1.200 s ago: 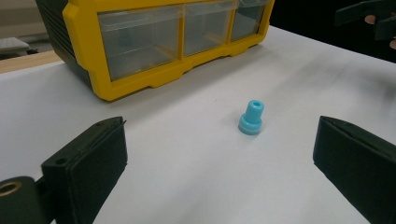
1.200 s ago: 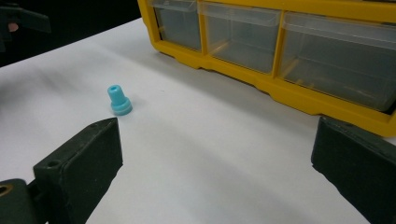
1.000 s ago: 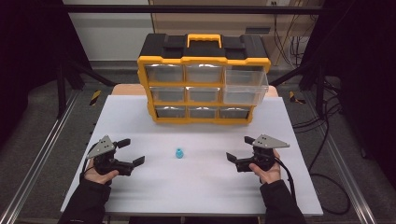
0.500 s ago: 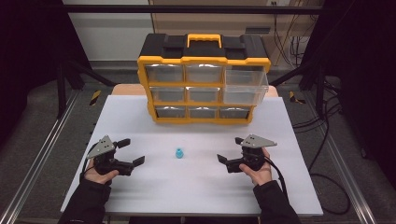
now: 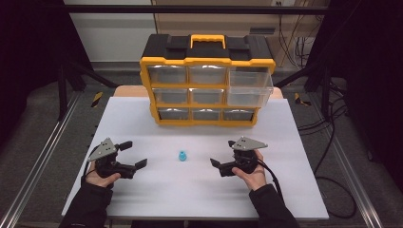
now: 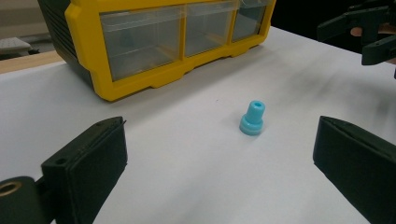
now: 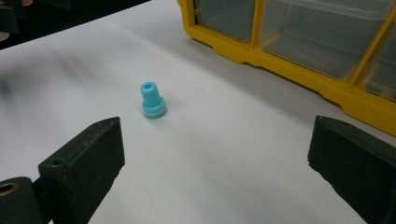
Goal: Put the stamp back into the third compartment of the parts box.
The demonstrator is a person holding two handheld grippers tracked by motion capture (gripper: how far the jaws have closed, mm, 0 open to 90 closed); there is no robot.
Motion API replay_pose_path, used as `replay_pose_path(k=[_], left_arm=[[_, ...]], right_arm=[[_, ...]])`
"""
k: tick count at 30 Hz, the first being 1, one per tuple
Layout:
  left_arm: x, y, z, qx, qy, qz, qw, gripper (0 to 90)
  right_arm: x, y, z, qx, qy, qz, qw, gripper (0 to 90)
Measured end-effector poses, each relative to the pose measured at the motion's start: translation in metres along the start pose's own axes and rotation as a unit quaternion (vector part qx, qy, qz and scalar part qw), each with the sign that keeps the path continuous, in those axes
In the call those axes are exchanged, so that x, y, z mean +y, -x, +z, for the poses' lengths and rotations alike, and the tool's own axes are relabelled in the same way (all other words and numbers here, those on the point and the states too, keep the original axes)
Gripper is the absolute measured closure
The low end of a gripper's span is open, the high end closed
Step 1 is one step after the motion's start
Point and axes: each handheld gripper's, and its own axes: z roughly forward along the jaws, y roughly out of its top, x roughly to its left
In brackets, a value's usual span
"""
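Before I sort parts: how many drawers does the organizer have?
8. Top row: two small drawers. Middle row: two small. Bottom row: three small. One tall drawer at right, pulled out, spans the top two rows.

We see a white worktop (image 5: pixel 294 190) whose far edge carries a yellow and black drawer cabinet (image 5: pixel 207 80), set near the middle of that edge. On its black top we note a yellow carry handle (image 5: pixel 207 40). Its front holds three rows of clear drawers (image 5: pixel 170 95), and the large drawer (image 5: pixel 249 88) at the upper right stands pulled out toward us. In the left gripper view the bottom row of drawers (image 6: pixel 140 42) looks empty, as far as we can tell. Behind the far edge a strip of wooden board (image 5: pixel 128 90) shows. Off the right edge, black cables (image 5: pixel 328 142) trail over the grey floor (image 5: pixel 361 156), and metal rails (image 5: pixel 38 156) run along both side edges.
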Motion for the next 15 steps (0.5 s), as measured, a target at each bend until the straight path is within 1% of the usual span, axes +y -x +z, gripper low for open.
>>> replay_pose_path(k=[8, 12, 15], left_arm=[[0.000, 0.000, 0.000, 0.001, -0.001, 0.000, 1.0000, 2.5], [0.000, 0.000, -0.001, 0.000, 0.001, -0.001, 1.0000, 2.5], [0.000, 0.000, -0.001, 0.000, 0.000, 0.000, 1.0000, 2.5]], right_arm=[[0.008, -0.015, 0.016, 0.017, -0.006, -0.010, 0.9998, 4.4], [0.014, -0.024, 0.025, 0.020, -0.005, -0.012, 0.9997, 4.7], [0.016, -0.027, 0.029, 0.022, -0.004, -0.012, 0.9997, 4.7]])
